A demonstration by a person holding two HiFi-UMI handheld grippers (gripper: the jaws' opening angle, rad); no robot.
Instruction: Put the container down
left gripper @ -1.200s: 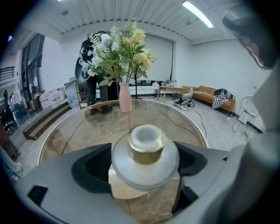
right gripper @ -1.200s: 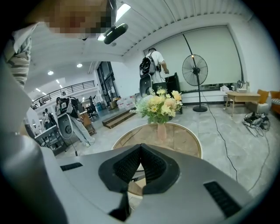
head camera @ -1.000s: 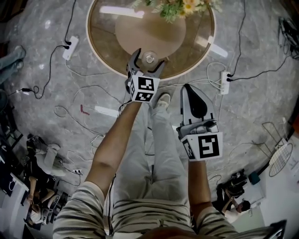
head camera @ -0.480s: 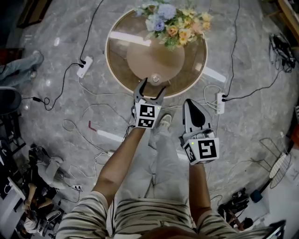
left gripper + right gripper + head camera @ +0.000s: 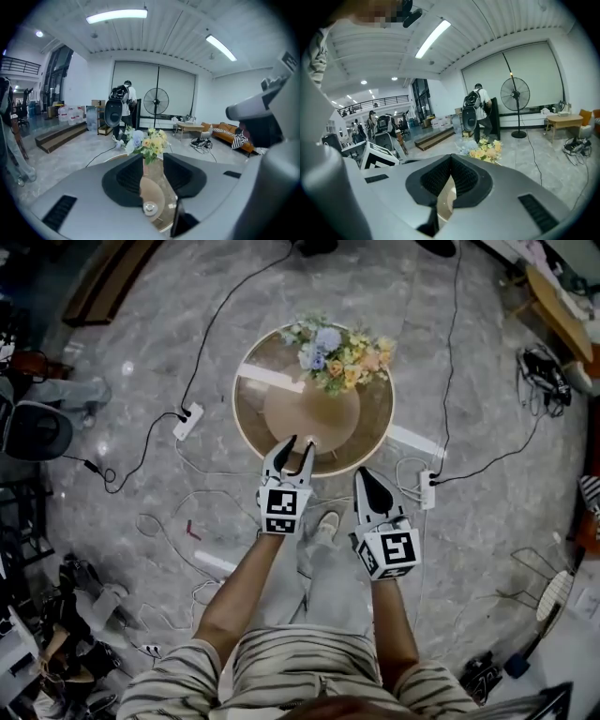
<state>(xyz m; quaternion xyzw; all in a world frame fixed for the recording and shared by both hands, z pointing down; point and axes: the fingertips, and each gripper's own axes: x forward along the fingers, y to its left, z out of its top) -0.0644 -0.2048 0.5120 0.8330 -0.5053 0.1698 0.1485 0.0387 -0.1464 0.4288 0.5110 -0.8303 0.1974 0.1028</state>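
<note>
A small clear round container (image 5: 150,207) stands on the round glass table (image 5: 253,399), near its front edge. My left gripper (image 5: 299,444) hovers above that edge, apart from the container. Its jaws are closing, with a narrow gap between them and nothing in it; in the left gripper view the container shows below the left gripper (image 5: 153,164). My right gripper (image 5: 366,479) is to the right, over the floor just short of the table. It is shut and empty, and the right gripper (image 5: 451,161) shows its pads meeting.
A bouquet of flowers (image 5: 339,357) stands at the table's far side. Power strips (image 5: 188,420) (image 5: 427,490) and cables lie on the marble floor around the table. The person's shoe (image 5: 326,524) is below the grippers. A standing fan (image 5: 156,101) and people are farther off.
The left gripper's jaws have narrowed and no longer frame the container, which stays on the table. Both grippers and the view have drawn back, so the table looks smaller.
</note>
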